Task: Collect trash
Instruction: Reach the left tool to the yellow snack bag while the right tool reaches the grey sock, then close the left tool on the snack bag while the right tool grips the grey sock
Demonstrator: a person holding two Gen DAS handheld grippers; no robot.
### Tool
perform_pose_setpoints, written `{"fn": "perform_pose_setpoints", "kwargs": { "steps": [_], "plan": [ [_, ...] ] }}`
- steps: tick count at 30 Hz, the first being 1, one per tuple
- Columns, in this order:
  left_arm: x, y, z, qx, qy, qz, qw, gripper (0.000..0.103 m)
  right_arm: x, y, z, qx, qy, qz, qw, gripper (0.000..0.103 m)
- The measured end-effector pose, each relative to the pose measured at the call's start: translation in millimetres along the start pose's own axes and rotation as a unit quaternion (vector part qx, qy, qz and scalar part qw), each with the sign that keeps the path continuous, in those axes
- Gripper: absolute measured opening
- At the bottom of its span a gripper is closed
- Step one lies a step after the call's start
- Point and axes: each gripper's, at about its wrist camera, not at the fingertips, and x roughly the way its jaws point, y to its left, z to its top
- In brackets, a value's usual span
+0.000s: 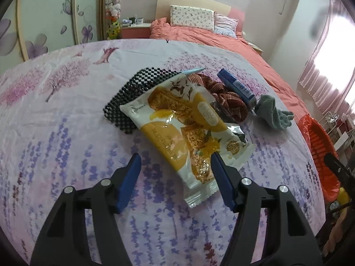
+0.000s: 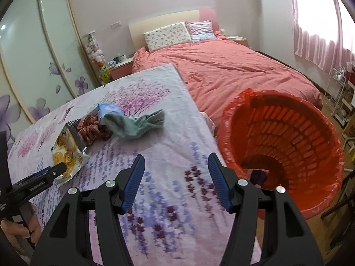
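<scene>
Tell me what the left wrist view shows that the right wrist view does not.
Only the left wrist view shows the blue tube and the snack wrapper's printed front, lying flat and partly over the black mesh mat.

Only the right wrist view looks into the red-lined trash basket, where a dark item lies at the bottom.

Both show the wrapper, grey-green cloth, floral tablecloth, and open left gripper.
</scene>
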Motion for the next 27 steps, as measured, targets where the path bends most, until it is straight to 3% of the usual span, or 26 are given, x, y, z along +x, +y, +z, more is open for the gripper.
{"fn": "perform_pose_setpoints", "kwargs": {
  "steps": [5,8,10,12,19,27],
  "plan": [
    [11.3,-2.1,3.5,-0.012,0.003,-0.001,0.9999,0.050,5.0,9.9,-1.6,-0.008,0.006,0.003,1.000,0.060],
    [13.5,-0.9,6.2,-0.022,0.000,-0.015,0.9997,0.031,8.3,14.0,-3.6,-0.011,0.010,0.004,1.000,0.060],
    [13.6,2.2,6.1,-0.025,-0.006,-0.025,0.9994,0.025,10.0,16.4,-5.0,-0.012,0.012,0.005,1.000,0.060],
    [11.1,4.3,5.3,-0.020,-0.014,-0.033,0.9992,0.013,12.1,20.8,-5.9,-0.015,0.014,0.006,1.000,0.060],
    [-11.9,24.4,9.7,-0.006,-0.047,-0.034,0.9983,0.009,20.4,35.6,-5.0,-0.025,0.018,0.010,0.999,0.060],
    [-44.6,59.7,25.7,-0.013,-0.081,-0.010,0.9965,0.009,36.8,66.9,11.3,-0.043,0.010,0.024,0.999,0.060]
  ]
}}
